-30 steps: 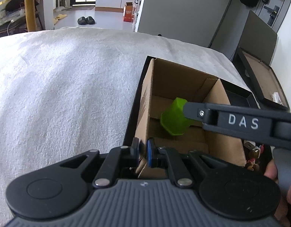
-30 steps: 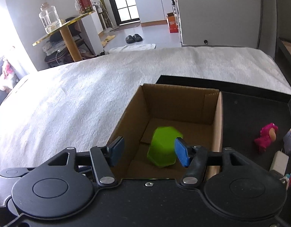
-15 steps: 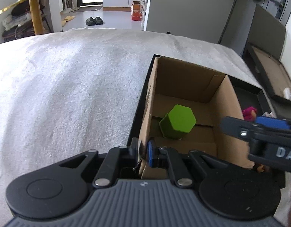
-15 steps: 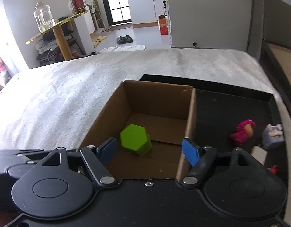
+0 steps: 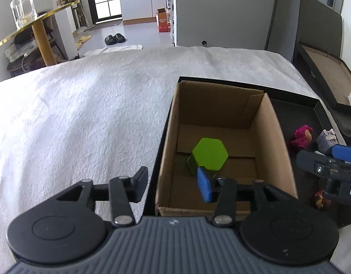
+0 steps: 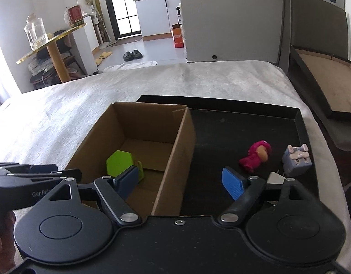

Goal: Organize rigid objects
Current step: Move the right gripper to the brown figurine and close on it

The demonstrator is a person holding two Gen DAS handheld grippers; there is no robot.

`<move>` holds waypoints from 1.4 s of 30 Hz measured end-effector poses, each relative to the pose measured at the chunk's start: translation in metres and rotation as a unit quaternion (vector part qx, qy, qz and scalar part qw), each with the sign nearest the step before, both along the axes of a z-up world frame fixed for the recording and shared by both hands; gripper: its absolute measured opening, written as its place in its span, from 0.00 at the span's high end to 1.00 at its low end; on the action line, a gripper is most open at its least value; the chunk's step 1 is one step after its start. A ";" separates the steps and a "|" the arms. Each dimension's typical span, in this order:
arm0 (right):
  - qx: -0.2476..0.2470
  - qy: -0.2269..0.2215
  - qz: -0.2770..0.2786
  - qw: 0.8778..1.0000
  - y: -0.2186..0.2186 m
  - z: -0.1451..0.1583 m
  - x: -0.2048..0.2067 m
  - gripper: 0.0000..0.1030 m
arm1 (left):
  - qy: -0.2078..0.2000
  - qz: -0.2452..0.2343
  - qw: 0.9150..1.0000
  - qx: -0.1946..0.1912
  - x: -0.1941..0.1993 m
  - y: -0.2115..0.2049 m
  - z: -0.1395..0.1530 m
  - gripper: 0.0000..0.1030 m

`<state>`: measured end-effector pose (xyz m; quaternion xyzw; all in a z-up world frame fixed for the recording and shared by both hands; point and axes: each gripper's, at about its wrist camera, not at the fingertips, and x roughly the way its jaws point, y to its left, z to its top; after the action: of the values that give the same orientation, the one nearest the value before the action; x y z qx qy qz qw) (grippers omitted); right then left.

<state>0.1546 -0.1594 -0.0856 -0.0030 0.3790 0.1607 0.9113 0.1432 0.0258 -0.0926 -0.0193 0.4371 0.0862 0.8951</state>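
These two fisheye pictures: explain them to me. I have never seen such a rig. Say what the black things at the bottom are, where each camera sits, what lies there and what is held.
There is no robot arm here. A person holds a two-finger tool in each hand, and a camera on each tool looks forward along its fingers.

One picture looks out from the left gripper, the other from the right gripper. The black shapes at the bottom are the tools themselves. Both have just been opening, and nothing is between the fingers of either.

On a white blanket lies a black tray. In it stands an open cardboard box holding a green hexagonal block. Beside the box, on the tray, lie a pink toy figure and a small grey cube-shaped toy.

Nothing is held.
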 end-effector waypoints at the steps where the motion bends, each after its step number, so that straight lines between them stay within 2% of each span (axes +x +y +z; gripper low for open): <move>1: 0.002 -0.001 -0.001 1.000 -0.003 0.000 0.000 0.23 | -0.001 -0.002 1.000 0.003 0.001 -0.004 0.001 0.51; 3: 0.005 -0.001 -0.001 1.000 -0.009 -0.003 -0.001 0.23 | -0.002 -0.014 1.000 0.012 0.003 -0.013 0.004 0.49; 5: 0.004 0.001 -0.002 1.000 -0.016 -0.006 -0.002 0.23 | -0.008 -0.033 0.999 0.024 0.003 -0.024 0.006 0.39; 8: 0.003 0.000 -0.003 1.000 -0.027 -0.010 -0.002 0.23 | -0.022 -0.047 0.997 0.050 0.003 -0.039 0.009 0.30; 22: 0.012 0.009 -0.025 1.000 -0.081 -0.051 0.000 0.23 | -0.011 -0.105 0.987 0.123 0.006 -0.086 -0.001 0.27; 26: 0.021 0.018 -0.035 0.999 -0.091 -0.062 -0.002 0.23 | -0.012 -0.123 0.981 0.148 0.003 -0.100 -0.002 0.27; 29: 0.022 0.012 -0.038 0.999 -0.095 -0.063 -0.004 0.23 | -0.027 -0.141 0.975 0.169 0.001 -0.113 0.002 0.27; 32: 0.017 0.003 -0.032 0.999 -0.096 -0.062 -0.008 0.23 | -0.036 -0.158 0.971 0.175 0.002 -0.125 0.006 0.27; 35: 0.025 0.015 -0.031 0.999 -0.101 -0.065 -0.009 0.23 | -0.041 -0.170 0.968 0.178 0.003 -0.138 0.006 0.27; 42: 0.033 0.036 -0.030 0.998 -0.106 -0.077 -0.014 0.23 | -0.026 -0.199 0.963 0.180 0.004 -0.161 -0.004 0.27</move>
<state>0.1407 -0.2653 -0.1626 0.0446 0.4062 0.1462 0.9009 0.1467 -0.1352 -0.0966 0.2272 0.3857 -0.0173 0.8940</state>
